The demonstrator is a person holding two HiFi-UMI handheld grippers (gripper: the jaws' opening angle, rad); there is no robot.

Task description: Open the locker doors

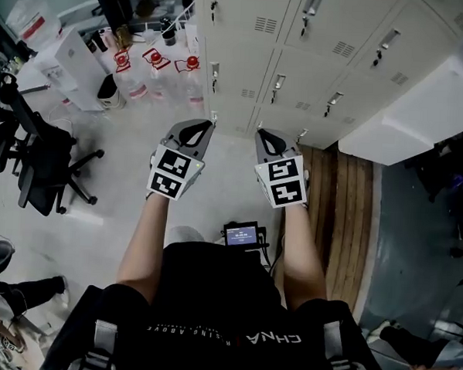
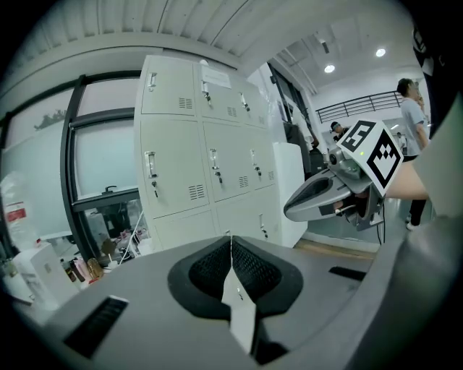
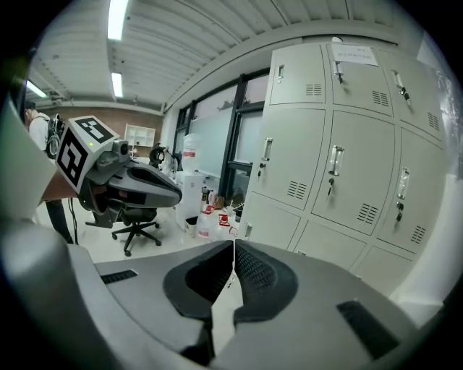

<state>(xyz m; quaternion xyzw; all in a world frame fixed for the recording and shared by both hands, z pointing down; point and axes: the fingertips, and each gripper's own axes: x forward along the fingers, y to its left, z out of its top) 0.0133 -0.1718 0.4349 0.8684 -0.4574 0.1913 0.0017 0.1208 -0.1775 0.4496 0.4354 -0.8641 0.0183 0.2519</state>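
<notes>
Both empty with jaws pressed together, the left hand-held gripper (image 1: pixel 206 126) and right hand-held gripper (image 1: pixel 260 133) pointed at the closed locker doors (image 1: pixel 315 61), apart at twelve o'clock, neither plainly nearer.

The lockers (image 1: pixel 324 46) are standing in rows ahead of the person, filling the upper right. The left gripper (image 1: pixel 210 125) and right gripper (image 1: pixel 258 131) are hovering side by side, apart, just before the lowest locker row. Bottles (image 1: pixel 156 76) are sitting on the floor left of the lockers, a chair (image 1: pixel 39 162) is standing further left, and a cabinet (image 1: pixel 421 113) is standing right of the lockers, behind a wooden floor strip (image 1: pixel 349 225)
</notes>
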